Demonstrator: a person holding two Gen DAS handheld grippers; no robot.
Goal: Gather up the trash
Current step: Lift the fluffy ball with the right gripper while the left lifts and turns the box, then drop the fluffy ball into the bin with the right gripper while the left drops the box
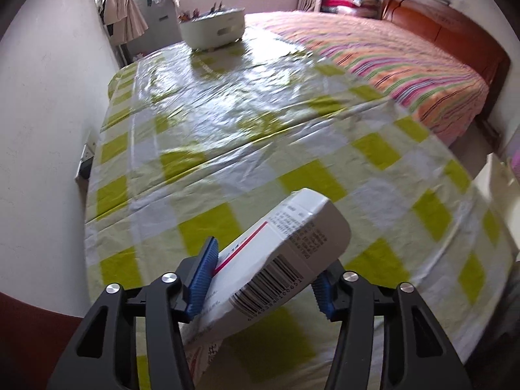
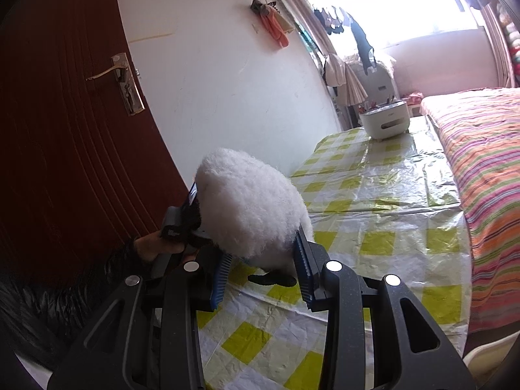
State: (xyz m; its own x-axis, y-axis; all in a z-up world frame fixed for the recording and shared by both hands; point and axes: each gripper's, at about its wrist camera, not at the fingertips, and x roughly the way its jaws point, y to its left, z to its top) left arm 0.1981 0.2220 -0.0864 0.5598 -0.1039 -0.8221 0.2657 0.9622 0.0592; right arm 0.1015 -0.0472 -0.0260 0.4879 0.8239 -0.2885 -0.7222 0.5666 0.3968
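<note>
Pinched in the left tool (image 1: pixel 260 279): a white box (image 1: pixel 279 260) with a barcode and a red stripe, tilted, lifted off the checked surface (image 1: pixel 247 136), blue pads (image 1: pixel 203 279) pressing both sides. Pinched in the right tool (image 2: pixel 263 269): a fluffy white plush toy (image 2: pixel 247 201), dark foot hanging below, pads tight on both sides. Far ahead of both tools, at the back of the surface: a white bin (image 1: pixel 213 29) with small scraps poking out the top. Beside the surface, off to the right of both tools: a striped bed (image 1: pixel 390 61). Left of the right tool: a dark red door (image 2: pixel 65 149) and a hand (image 2: pixel 152 247) on the other tool. Left tool aimed steeply down, right tool nearly level.
</note>
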